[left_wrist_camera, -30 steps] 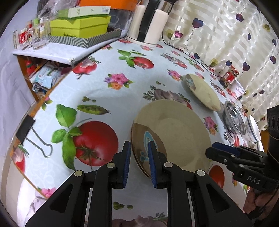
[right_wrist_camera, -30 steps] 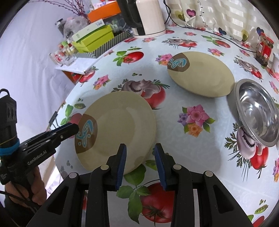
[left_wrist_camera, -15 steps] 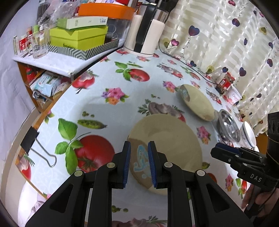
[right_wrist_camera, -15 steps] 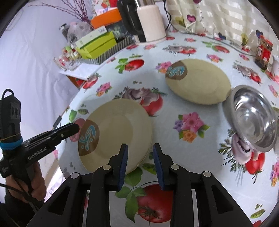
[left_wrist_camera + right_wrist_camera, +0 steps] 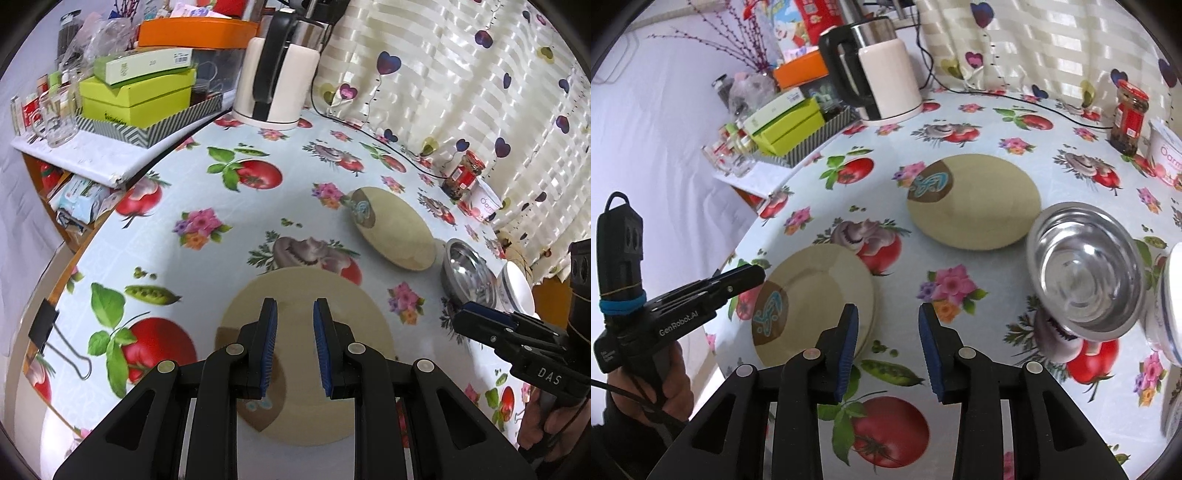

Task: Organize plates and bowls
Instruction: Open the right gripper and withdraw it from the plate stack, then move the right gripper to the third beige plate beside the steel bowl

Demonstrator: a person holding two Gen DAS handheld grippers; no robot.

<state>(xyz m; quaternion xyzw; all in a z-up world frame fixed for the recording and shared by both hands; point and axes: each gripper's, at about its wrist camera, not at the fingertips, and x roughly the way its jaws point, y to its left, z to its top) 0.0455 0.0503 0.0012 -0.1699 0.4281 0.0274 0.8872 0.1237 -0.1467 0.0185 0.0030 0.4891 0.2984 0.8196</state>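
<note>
Covering the table, a vegetable-print tablecloth [image 5: 979, 122] is seen under plates and bowls.
A stack of two plates [image 5: 816, 295] lies at 9 o'clock, a single plate [image 5: 986, 206] at 12, a steel bowl [image 5: 1086, 273] at 3; the left gripper [image 5: 291, 350] and right gripper [image 5: 886, 343] are held with jaws apart, empty.

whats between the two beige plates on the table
Only tablecloth: the right wrist view shows its mushroom-and-tomato print between the near plate and the far plate, with no object there.
</note>
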